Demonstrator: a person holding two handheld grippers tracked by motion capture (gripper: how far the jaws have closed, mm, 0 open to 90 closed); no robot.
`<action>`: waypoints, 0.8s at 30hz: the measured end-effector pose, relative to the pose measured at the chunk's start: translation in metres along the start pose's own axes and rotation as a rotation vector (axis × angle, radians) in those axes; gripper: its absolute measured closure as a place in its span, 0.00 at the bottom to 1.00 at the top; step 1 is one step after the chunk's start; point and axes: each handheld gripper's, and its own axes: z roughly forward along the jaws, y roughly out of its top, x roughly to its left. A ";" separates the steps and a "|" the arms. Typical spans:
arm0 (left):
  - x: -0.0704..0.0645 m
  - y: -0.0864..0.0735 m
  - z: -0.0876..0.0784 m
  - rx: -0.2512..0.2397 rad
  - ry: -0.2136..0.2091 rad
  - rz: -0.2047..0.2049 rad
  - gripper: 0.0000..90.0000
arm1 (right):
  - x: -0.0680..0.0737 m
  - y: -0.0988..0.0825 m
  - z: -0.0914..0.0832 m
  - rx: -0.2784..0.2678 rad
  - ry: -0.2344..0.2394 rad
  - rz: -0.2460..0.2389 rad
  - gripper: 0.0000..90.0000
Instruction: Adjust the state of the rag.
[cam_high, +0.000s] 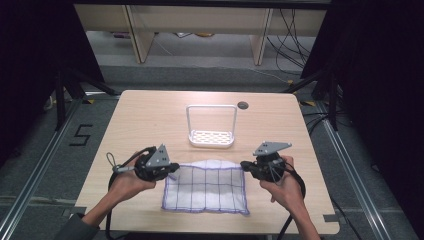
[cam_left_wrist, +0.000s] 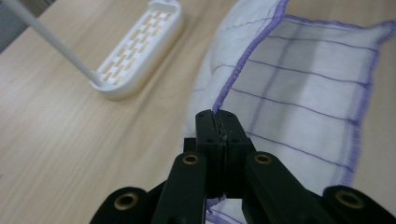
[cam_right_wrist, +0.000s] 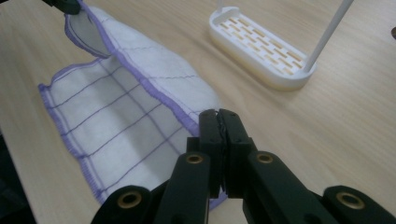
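A white cloth with purple grid lines and purple hem (cam_high: 206, 187) lies on the wooden table (cam_high: 150, 120), its far edge lifted. My left gripper (cam_high: 172, 168) is shut on the cloth's far left corner; in the left gripper view the hem (cam_left_wrist: 243, 65) runs straight into my closed left gripper (cam_left_wrist: 218, 116). My right gripper (cam_high: 245, 166) is shut on the far right corner, and in the right gripper view the hem (cam_right_wrist: 154, 88) enters my closed right gripper (cam_right_wrist: 218, 116). The cloth (cam_right_wrist: 116, 126) sags between the two corners; its near edge rests on the table.
A white slotted rack with a tall wire hoop (cam_high: 211, 135) stands just beyond the cloth, at the table's middle. It also appears as the rack (cam_left_wrist: 140, 51) and the rack (cam_right_wrist: 261, 46) in the gripper views. A round cable hole (cam_high: 243, 105) sits near the far edge.
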 end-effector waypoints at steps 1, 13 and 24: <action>-0.006 -0.002 0.000 0.001 -0.009 0.008 0.98 | 0.005 -0.004 -0.002 0.008 0.004 0.004 0.99; -0.048 -0.036 0.014 0.054 -0.099 0.013 0.97 | 0.034 -0.053 0.006 0.092 0.027 -0.003 0.99; -0.062 -0.049 0.025 0.073 -0.139 0.014 0.96 | 0.045 -0.080 0.022 0.154 0.057 -0.010 0.99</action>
